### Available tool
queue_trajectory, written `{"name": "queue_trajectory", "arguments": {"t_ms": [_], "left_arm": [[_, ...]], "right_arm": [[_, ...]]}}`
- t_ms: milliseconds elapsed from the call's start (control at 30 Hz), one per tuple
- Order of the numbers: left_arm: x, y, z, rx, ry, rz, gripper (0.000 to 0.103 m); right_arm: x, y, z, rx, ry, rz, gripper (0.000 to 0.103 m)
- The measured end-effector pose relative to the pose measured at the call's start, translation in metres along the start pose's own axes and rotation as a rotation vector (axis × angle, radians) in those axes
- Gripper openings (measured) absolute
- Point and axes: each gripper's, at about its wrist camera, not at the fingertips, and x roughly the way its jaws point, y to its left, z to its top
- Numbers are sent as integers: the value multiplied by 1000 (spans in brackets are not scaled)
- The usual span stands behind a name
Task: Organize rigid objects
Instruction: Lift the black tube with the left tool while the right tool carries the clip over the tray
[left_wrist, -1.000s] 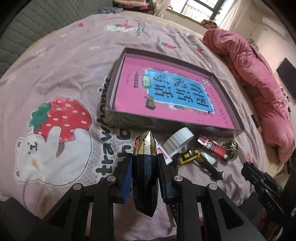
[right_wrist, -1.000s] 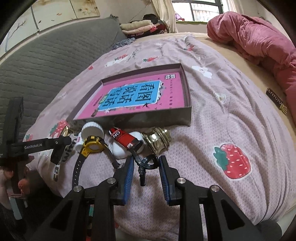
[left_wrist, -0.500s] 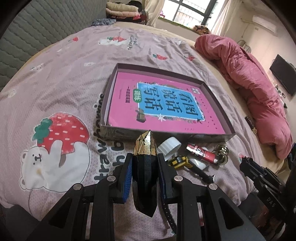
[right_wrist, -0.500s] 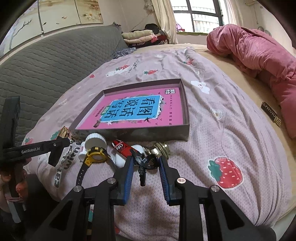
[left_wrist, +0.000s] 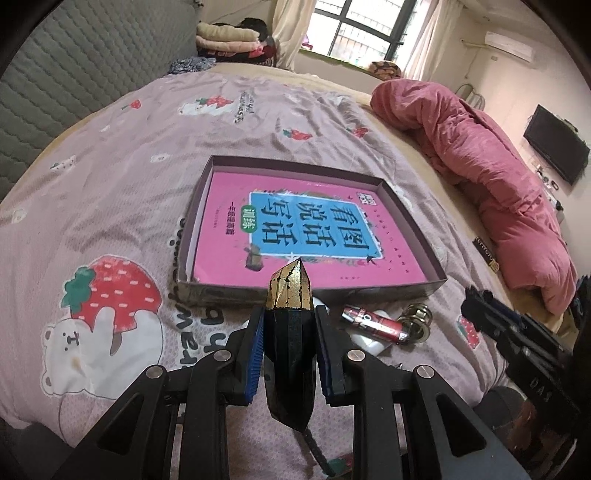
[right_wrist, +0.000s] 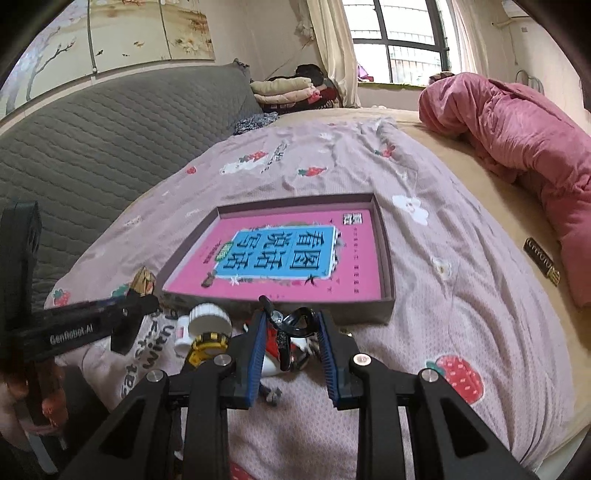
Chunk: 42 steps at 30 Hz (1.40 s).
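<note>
Black faceted obj w/ gold pointed tip (left_wrist: 290, 332) sits clamped between the blue pads of the left gripper (left_wrist: 290, 349), tip pointing fwd toward the near wall of the shallow box (left_wrist: 207, 295). From the right wrist view the gold tip (right_wrist: 144, 282) shows at left, just beside the box's near-left corner.

Right gripper (right_wrist: 290, 334) is closed on a small black key-ring bundle (right_wrist: 291, 325); a loop and a dangling strip hang between the blue pads.

Box (right_wrist: 388, 280) lies flat on the bedspread (left_wrist: 110, 177) and holds a pink book w/ blue title panel (left_wrist: 295, 229), lying flat.

Loose items in front of the box's near wall: red cylinder w/ label (left_wrist: 373, 323), brass-coloured round piece (left_wrist: 417, 321) touching its right end, white cap (right_wrist: 208, 317), yellow-black watch (right_wrist: 207, 341), a white obj partly hidden.

Bedspread is mauve w/ strawberry-and-bear print (left_wrist: 107, 295). Pink quilt (left_wrist: 491, 177) bunched along the far right side. Grey padded headboard (right_wrist: 110, 136) at left; folded clothes (right_wrist: 291, 90) stacked near the window.
</note>
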Motion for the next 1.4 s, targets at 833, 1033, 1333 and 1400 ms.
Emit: {"name": "queue_trajectory", "arguments": {"t_ms": [833, 1033, 1333, 1400], "left_arm": [[16, 7, 38, -25, -33, 22, 26], [27, 14, 44, -34, -19, 24, 26], [51, 20, 55, -33, 8, 38, 26], [57, 20, 59, -21, 13, 44, 26]], "right_arm": [[22, -8, 43, 28, -33, -50, 28], [34, -13, 44, 37, -11, -69, 28], [61, -22, 42, 55, 38, -99, 28], [64, -23, 42, 56, 45, -107, 28]]}}
